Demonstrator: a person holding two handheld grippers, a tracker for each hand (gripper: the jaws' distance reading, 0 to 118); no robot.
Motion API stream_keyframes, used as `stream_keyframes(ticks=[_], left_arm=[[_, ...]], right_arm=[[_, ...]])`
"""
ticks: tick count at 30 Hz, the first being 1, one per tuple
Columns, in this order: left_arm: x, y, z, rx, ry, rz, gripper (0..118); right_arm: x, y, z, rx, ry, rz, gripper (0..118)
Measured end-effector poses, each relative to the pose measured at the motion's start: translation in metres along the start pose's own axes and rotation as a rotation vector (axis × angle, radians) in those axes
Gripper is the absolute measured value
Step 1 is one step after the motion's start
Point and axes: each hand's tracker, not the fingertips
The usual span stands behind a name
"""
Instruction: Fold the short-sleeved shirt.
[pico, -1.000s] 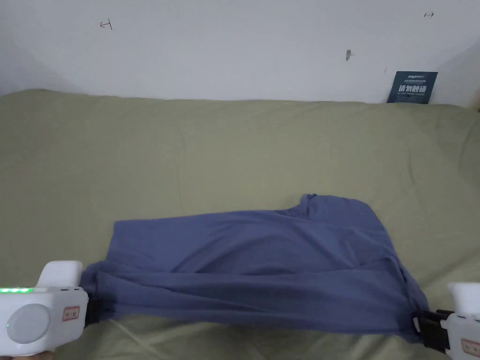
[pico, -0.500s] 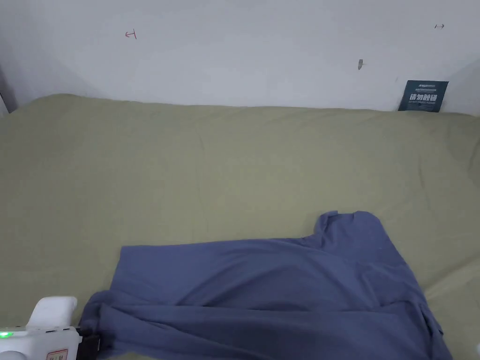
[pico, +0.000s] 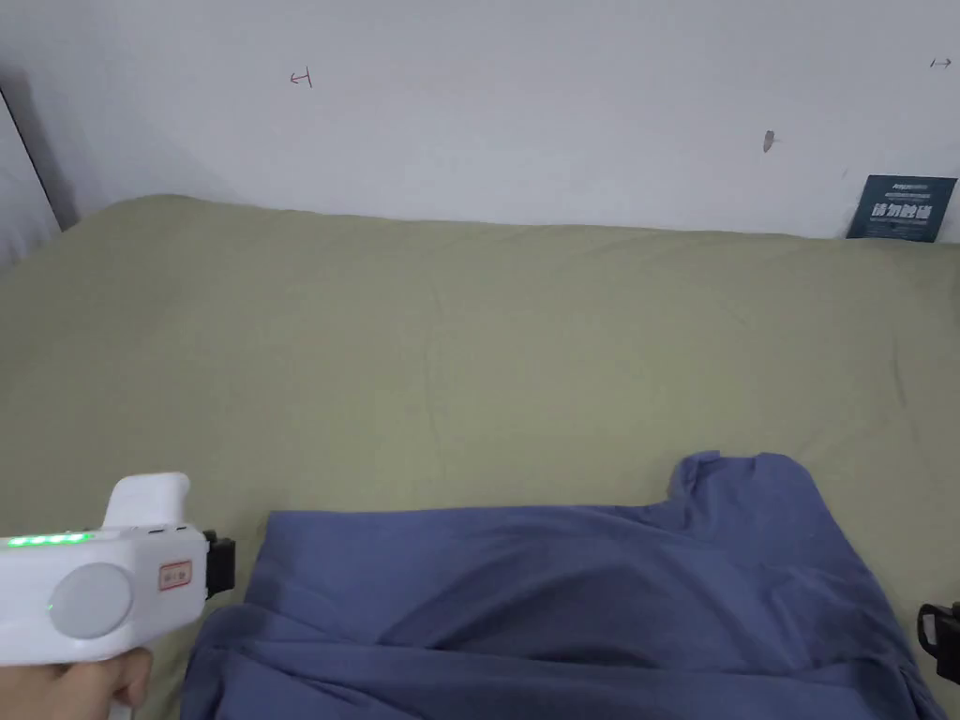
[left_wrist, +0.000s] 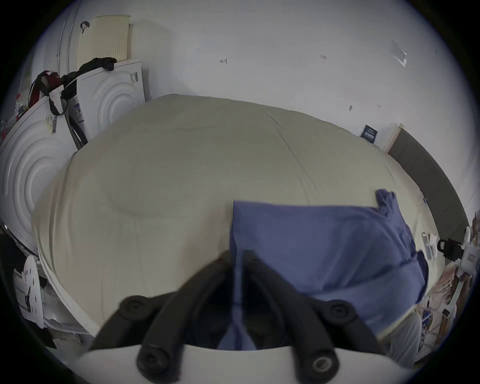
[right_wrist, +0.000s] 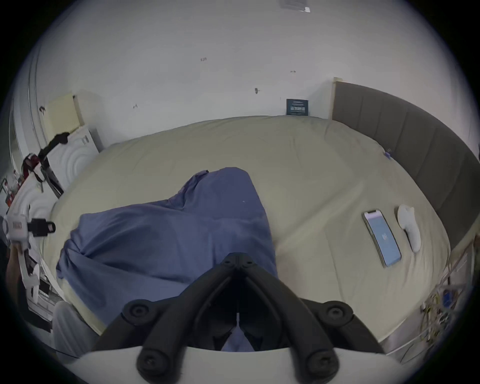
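We look over the wide olive bed (pico: 469, 328); the blue short-sleeved shirt (pico: 581, 600) lies crumpled along its near edge, collar towards the right; our left gripper (left_wrist: 237, 262) sits beside the shirt's left edge, jaws drawn together, though we cannot tell if they pinch the cloth; our right gripper (right_wrist: 237, 259) hangs over the shirt's right end, jaws closed tip to tip; a phone (right_wrist: 381, 237) rests well apart.

Dark blue sign (pico: 902, 208) on wall (pico: 525, 103) behind bed: white print, illegible. Small pen marks on wall, unreadable. Red-framed sticker on left gripper (pico: 221, 566): illegible.
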Motion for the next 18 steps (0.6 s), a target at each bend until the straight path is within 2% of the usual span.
stream_keyframes(ticks=[5,6,7,8,9,15,17,18], left_arm=[[0.013,0.025,-0.053,-0.066,0.044,-0.022,3],[0.013,0.028,-0.064,-0.084,0.066,-0.017,16],[0.012,0.030,-0.077,-0.138,0.066,-0.012,55],[0.011,0.031,-0.088,-0.185,0.061,-0.005,100],[0.010,0.031,-0.095,-0.187,0.055,0.017,118],[0.017,0.039,-0.125,-0.214,0.080,-0.014,117],[0.027,0.038,-0.125,-0.207,0.076,-0.036,107],[0.031,0.037,-0.124,-0.204,0.070,-0.054,94]], right_arm=[[0.002,0.012,-0.038,-0.039,-0.017,0.024,3],[0.004,0.013,-0.045,-0.049,-0.018,0.021,3],[0.005,0.014,-0.052,-0.058,-0.023,0.019,3],[0.007,0.015,-0.057,-0.071,-0.029,0.017,3],[0.009,0.015,-0.063,-0.082,-0.035,0.015,3],[0.023,0.019,-0.091,-0.130,-0.058,0.030,3],[0.027,0.022,-0.101,-0.148,-0.072,0.042,3],[0.029,0.024,-0.106,-0.156,-0.077,0.046,3]])
